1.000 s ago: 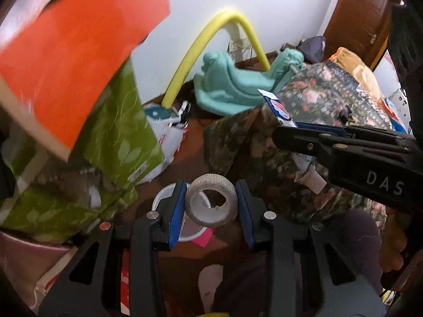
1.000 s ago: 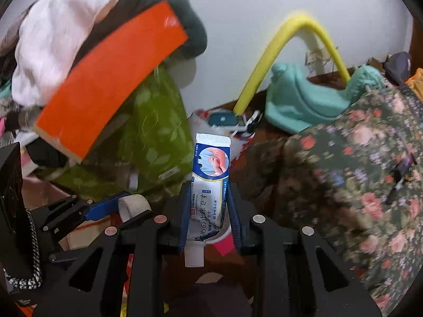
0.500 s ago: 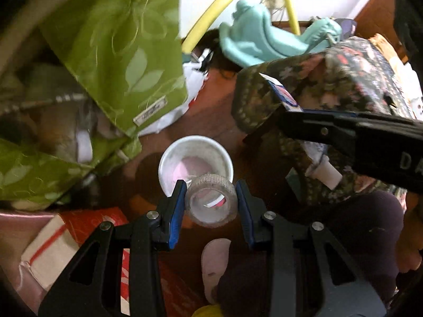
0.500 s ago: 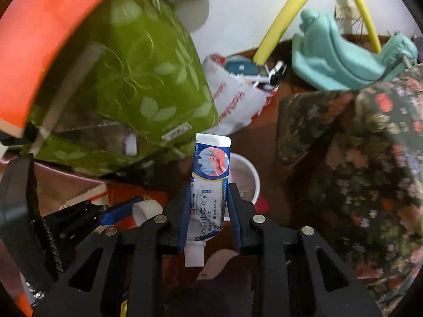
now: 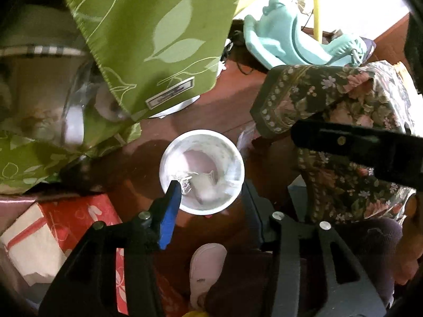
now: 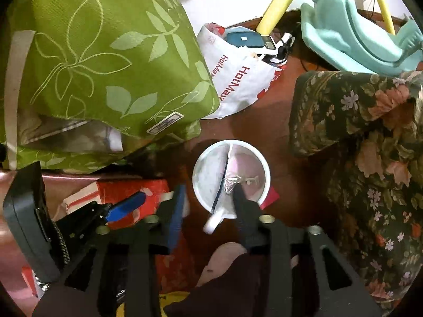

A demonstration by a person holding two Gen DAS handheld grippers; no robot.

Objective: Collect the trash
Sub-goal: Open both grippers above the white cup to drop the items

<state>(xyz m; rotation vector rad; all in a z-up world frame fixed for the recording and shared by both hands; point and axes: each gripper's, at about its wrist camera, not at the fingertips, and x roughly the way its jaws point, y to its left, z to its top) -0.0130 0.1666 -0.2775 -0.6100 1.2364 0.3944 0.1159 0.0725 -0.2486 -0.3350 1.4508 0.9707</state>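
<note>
Grippers, left (image 5: 210, 195) and right (image 6: 208, 198), gape (both empty) above white bin (image 6: 265, 185).

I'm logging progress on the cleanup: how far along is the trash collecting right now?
Done: a blurred white piece lies in the bin. In hand: nothing. Both the left gripper and the right gripper are open, and the tube hangs edge-on over the bin, not clearly landed. Left: the tube settling, then perhaps the pink scrap beside the bin.
</note>
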